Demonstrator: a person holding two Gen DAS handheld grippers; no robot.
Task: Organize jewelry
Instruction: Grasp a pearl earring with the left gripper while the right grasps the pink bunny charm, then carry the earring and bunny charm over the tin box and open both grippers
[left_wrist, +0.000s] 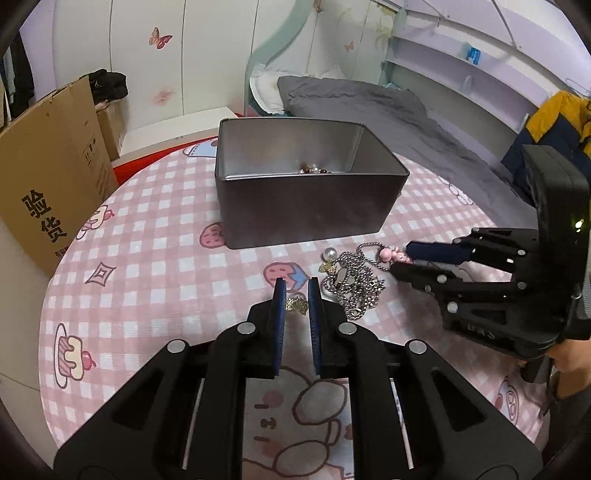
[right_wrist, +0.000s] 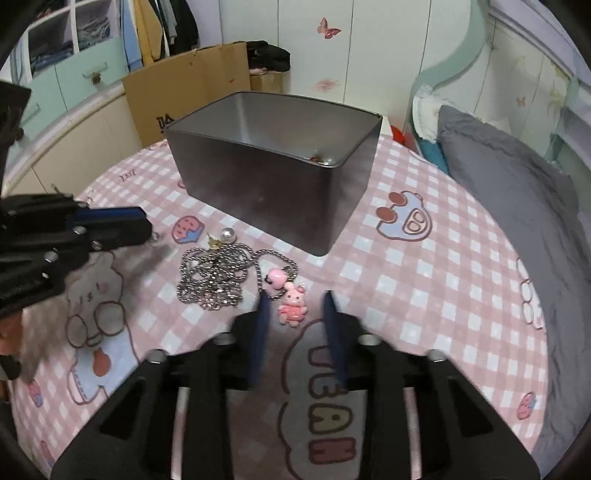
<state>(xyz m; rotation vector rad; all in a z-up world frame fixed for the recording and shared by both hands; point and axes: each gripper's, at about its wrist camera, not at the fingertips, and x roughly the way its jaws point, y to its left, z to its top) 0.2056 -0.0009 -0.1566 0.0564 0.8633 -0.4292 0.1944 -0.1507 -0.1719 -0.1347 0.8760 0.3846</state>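
A dark open metal box (left_wrist: 295, 206) stands on the pink checked cloth, with a few beads (left_wrist: 313, 170) in its far corner; it shows in the right wrist view too (right_wrist: 273, 192). A heap of silver chain (left_wrist: 351, 284) (right_wrist: 212, 280) lies in front of it, beside a pearl (left_wrist: 329, 254) (right_wrist: 228, 234). A small gold charm (left_wrist: 297, 305) lies on the cloth between the fingertips of my left gripper (left_wrist: 297, 295), which is open around it. My right gripper (right_wrist: 295, 306) is open, its fingers on either side of a pink bunny charm (right_wrist: 292, 308) (left_wrist: 393, 255).
A cardboard box (left_wrist: 48, 166) stands at the table's left edge. A bed with a grey quilt (left_wrist: 388, 110) lies behind and to the right. The pink cloth (left_wrist: 147, 280) covers a round table whose edge curves close on both sides.
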